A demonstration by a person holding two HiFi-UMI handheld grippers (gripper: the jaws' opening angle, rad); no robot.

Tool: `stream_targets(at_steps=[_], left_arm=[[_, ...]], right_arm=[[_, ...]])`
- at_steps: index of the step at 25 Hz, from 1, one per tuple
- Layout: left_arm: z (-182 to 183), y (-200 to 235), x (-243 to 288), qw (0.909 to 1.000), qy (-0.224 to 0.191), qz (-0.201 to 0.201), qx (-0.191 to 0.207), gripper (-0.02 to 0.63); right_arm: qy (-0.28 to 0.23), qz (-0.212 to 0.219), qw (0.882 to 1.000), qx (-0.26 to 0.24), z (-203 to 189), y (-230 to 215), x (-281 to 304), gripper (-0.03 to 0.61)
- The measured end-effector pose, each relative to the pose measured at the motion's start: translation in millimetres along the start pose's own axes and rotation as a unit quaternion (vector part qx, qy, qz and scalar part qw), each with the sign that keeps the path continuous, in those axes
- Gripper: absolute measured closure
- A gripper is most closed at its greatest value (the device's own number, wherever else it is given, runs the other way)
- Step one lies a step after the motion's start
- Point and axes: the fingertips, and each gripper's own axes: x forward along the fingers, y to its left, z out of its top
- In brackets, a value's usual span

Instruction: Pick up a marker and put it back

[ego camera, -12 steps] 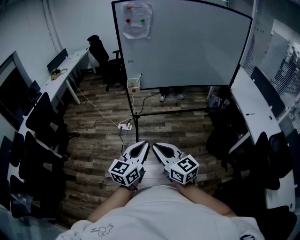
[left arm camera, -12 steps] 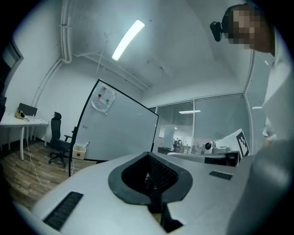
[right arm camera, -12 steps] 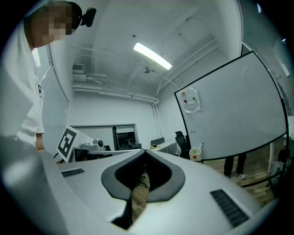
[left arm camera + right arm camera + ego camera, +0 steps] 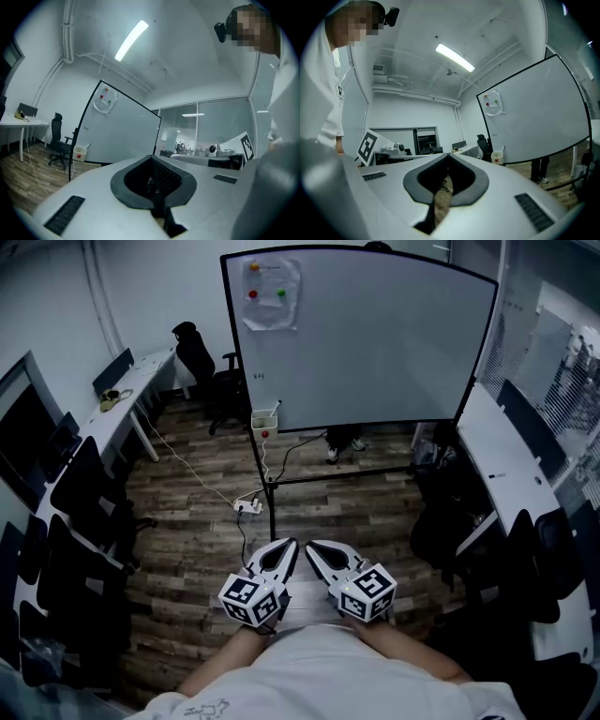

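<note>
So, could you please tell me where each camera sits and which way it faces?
Head view: on the person's head, looking steeply down at the floor and whiteboard; both forearms, left gripper and right gripper show.
Left gripper view: on the left gripper, looking along its shut jaws up toward the whiteboard; the shirt shows right.
Right gripper view: on the right gripper, along its shut jaws toward the whiteboard; the shirt shows left.
Shared: all three see the whiteboard.
</note>
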Motion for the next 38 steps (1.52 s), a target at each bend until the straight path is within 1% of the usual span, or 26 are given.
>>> stream_targets(at_steps=[5,11,18,21,24,28,32,38], left_arm=[[-3.2,5.4,-4.1,1.0,0.001,0.005,-0.006,0.609],[-8.2,10.9,-2.1,0.9999,0.008,-0.004,-0.012,0.609],[-1.2,44.5,1.4,0.9998,0.008,-0.009,-0.018,0.609],[3.0,62.1,8.4,0.9996,0.007,-0.021,-0.02,0.609],[12.1,88.9,12.3,0.9992,0.008,-0.037,-0.015,0.609],[27.4,138.3,17.3,0.9988,0.005,-0.047,-0.013,0.609],[47.2,182.4,16.8,0.9981,0.005,-0.061,-0.005,0.609],[63.5,234.3,7.5,0.9969,0.014,-0.077,-0.009,0.609]], right_arm=[[-0.005,-0.01,1.0,0.011,-1.3,-3.9,-0.2,0.566],[0.001,-0.012,1.0,0.018,-8.3,-4.5,8.6,0.566],[0.004,-0.021,0.999,0.024,-9.5,-12.1,41.4,0.566],[0.0,-0.028,0.999,0.024,-7.3,-19.3,60.0,0.566],[-0.011,-0.04,0.999,0.025,-4.6,-25.6,88.3,0.566],[-0.017,-0.053,0.998,0.026,-2.2,-34.8,138.0,0.566],[-0.027,-0.063,0.997,0.024,4.0,-34.7,186.7,0.566],[-0.032,-0.079,0.996,0.029,7.7,-29.5,241.9,0.566]])
